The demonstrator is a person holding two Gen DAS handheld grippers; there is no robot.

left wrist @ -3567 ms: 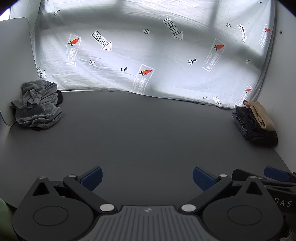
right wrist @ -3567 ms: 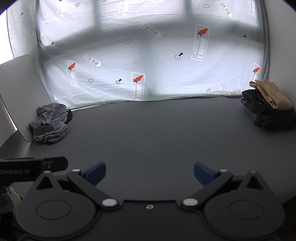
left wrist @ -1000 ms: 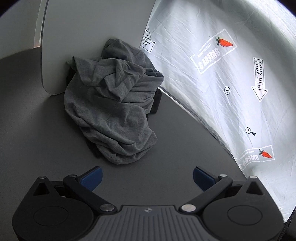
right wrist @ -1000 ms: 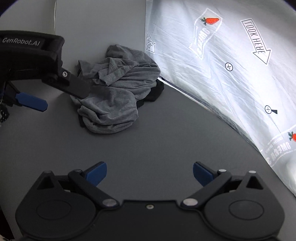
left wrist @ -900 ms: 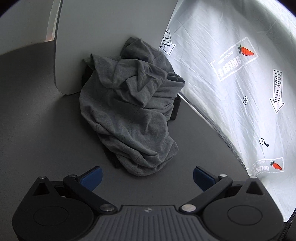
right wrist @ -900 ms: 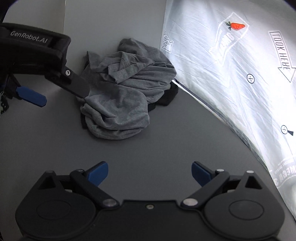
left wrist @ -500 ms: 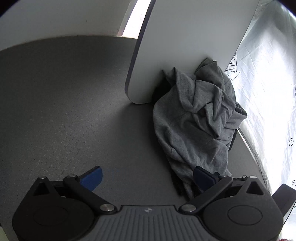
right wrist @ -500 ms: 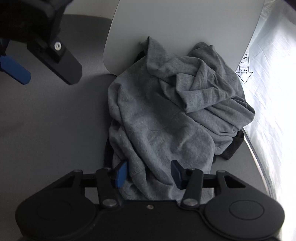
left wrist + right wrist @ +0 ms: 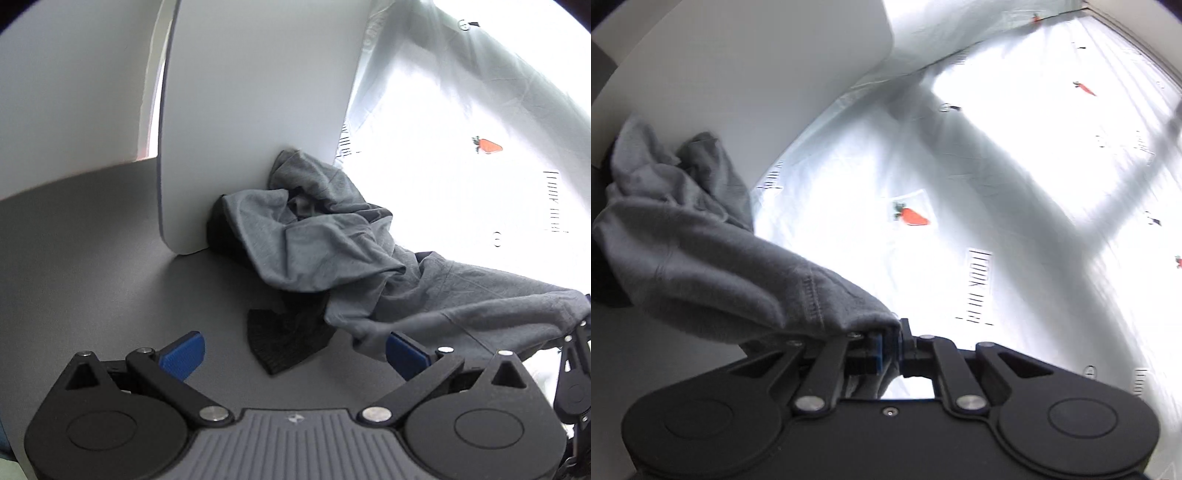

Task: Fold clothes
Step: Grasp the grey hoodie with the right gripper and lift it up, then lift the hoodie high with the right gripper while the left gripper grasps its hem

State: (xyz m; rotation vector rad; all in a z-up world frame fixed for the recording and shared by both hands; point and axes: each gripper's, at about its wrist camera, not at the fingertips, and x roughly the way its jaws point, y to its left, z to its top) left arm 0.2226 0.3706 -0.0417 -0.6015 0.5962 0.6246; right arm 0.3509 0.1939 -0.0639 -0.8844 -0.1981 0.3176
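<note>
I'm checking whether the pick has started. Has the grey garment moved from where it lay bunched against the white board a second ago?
Yes. Part of the grey garment is now stretched away from the white board, toward the right gripper, shut on its edge.
</note>
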